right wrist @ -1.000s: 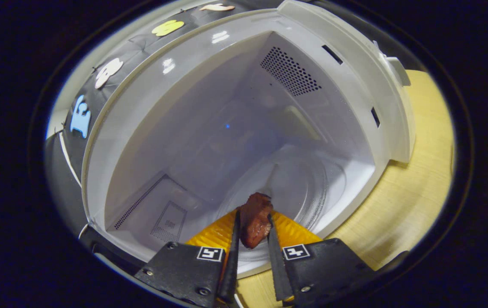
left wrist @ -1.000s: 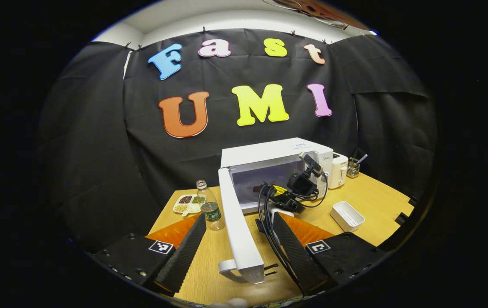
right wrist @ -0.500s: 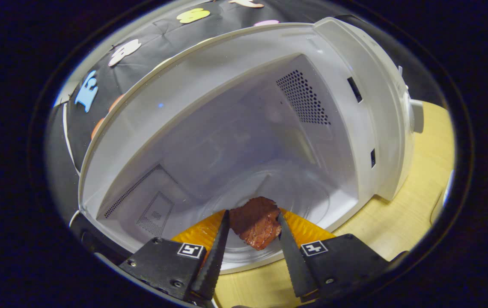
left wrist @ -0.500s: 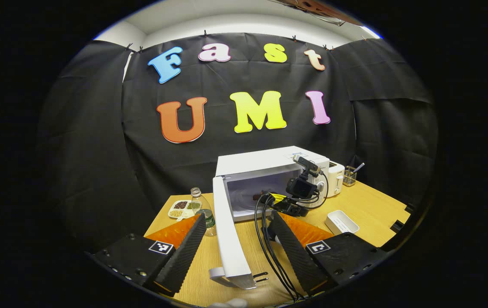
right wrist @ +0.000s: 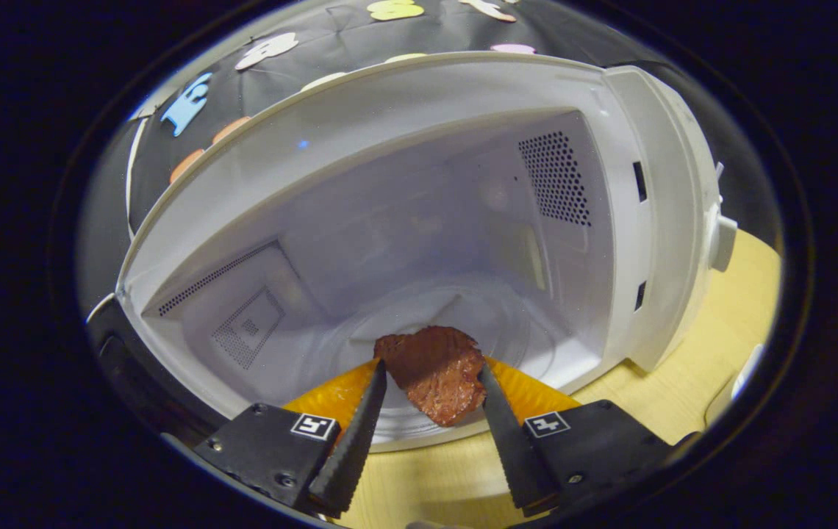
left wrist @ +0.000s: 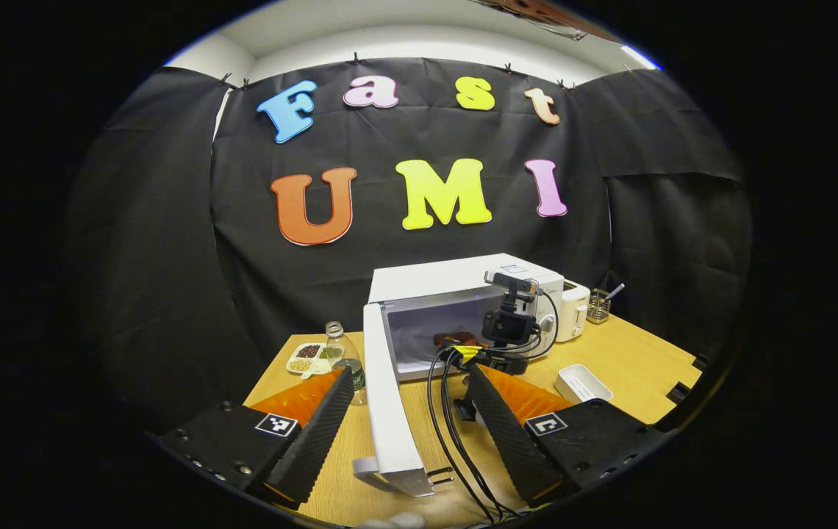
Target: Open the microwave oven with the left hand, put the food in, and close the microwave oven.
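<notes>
Meat (right wrist: pixel 434 373) lies on the microwave (right wrist: pixel 419 103) floor between the spread fingers of the right gripper (right wrist: pixel 430 433); left gripper (left wrist: pixel 408 422) open, door (left wrist: pixel 388 411) between its fingers.

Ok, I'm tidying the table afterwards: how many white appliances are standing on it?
2. The microwave stands mid-table with its door swung open. A smaller white appliance, apparently a toaster, sits just beyond its far side. Others may be hidden behind the microwave.

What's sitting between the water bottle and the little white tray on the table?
In the left gripper view, the open microwave with its swung-out door stands between the bottle and the white tray, along with the right gripper.
</notes>
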Action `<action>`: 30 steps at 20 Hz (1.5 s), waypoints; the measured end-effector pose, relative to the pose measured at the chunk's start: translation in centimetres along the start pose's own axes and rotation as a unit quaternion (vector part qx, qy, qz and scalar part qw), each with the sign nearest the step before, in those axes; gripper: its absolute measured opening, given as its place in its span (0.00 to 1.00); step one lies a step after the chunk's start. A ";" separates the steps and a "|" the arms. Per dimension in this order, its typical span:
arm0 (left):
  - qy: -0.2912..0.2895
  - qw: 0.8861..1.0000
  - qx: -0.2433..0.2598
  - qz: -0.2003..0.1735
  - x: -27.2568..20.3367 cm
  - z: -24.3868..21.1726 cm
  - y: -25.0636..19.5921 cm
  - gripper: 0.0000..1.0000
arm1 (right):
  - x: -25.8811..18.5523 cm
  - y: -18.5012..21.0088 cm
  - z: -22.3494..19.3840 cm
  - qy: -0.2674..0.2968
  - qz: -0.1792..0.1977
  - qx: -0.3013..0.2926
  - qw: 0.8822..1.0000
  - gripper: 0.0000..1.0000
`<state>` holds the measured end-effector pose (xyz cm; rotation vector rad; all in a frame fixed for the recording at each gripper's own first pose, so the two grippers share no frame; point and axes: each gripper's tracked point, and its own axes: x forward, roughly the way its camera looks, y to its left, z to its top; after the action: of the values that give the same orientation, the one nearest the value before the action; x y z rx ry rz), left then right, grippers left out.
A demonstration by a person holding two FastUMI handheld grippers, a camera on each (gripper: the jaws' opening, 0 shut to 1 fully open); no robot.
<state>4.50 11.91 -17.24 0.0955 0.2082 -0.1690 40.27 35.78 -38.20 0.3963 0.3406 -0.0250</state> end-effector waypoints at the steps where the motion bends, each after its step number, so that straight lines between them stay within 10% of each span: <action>1: -0.001 1.000 0.000 0.001 0.0 0.0 0.1 0.96 | 0.3 -0.2 0.1 0.001 -0.003 -0.010 1.000 0.80; 12: -0.006 1.000 -0.016 0.008 -0.1 0.1 0.4 0.97 | -0.4 0.1 0.7 -0.003 0.014 -0.053 0.999 0.91; 20: -0.008 0.999 -0.016 0.036 -0.2 -0.2 3.5 0.97 | -8.5 -2.7 3.2 0.023 0.021 -0.069 0.997 0.92; 23: 0.006 0.997 -0.042 0.070 -0.8 -1.9 7.1 0.26 | -14.8 -5.0 4.8 0.049 0.034 -0.107 0.992 0.93; 25: 0.007 0.994 -0.061 0.090 -1.2 -3.5 9.6 0.00 | -19.3 -7.4 6.3 0.057 0.031 -0.139 0.988 0.93; 26: 0.010 0.994 -0.058 0.096 -1.3 -4.7 10.8 0.10 | -21.5 -8.4 7.2 0.055 0.031 -0.153 0.986 0.93; 30: 0.040 0.991 -0.059 0.116 -1.9 -9.5 14.0 0.00 | -29.0 -12.2 10.9 0.049 0.007 -0.166 0.985 0.95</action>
<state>3.26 26.97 -25.03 0.0072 0.2841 0.0782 15.28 19.11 -23.74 0.0687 0.4307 0.0652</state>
